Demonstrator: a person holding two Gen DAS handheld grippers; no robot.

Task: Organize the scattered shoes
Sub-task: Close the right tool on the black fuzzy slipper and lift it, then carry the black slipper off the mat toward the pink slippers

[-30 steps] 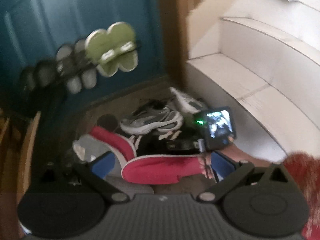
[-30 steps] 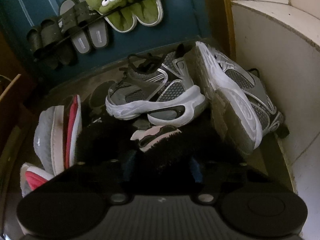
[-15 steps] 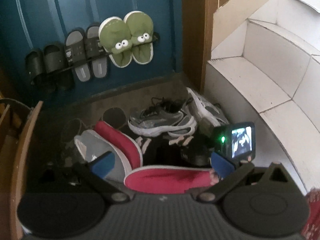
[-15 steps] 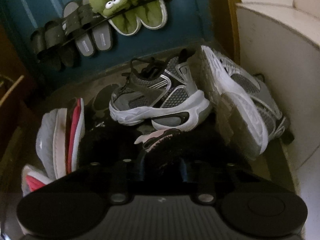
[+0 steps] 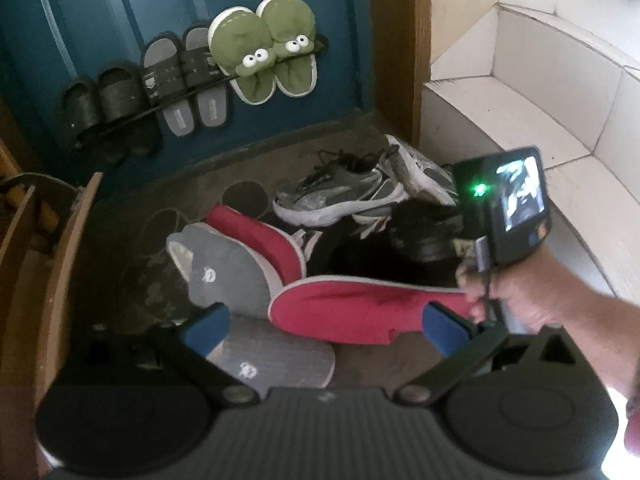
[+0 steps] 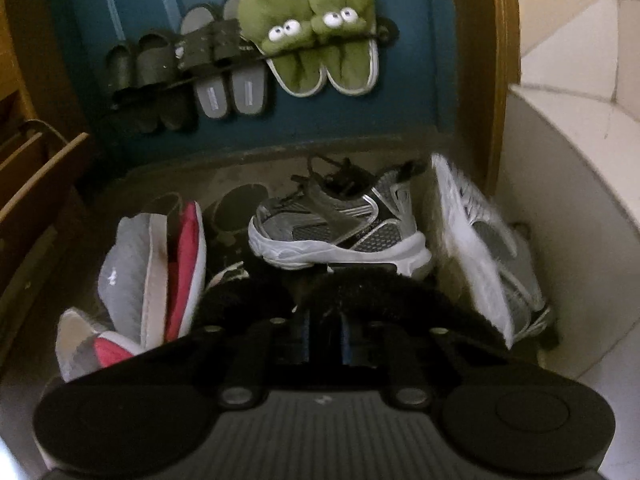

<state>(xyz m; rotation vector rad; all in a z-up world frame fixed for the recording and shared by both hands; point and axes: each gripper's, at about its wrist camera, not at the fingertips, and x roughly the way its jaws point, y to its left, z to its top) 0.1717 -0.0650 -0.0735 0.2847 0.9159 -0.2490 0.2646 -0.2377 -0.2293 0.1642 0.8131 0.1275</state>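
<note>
Shoe pile [image 5: 332,240]: ahead of both tools; could topple if snagged.
Black fuzzy slipper [image 6: 360,292]: clamped in right gripper [image 6: 325,336]; thin pinch may slip.
Left gripper [image 5: 326,322]: jaws apart, empty, over red slipper [image 5: 360,308].

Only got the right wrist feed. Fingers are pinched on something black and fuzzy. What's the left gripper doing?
Observer: The left gripper is open, fingers spread. A red fabric slip-on shoe lies ahead between them, untouched as far as I can tell.
Operator: What's behind my camera?
Observer: The person's bare right hand grips the handle. The small screen above it is lit, with a green light on.
</note>
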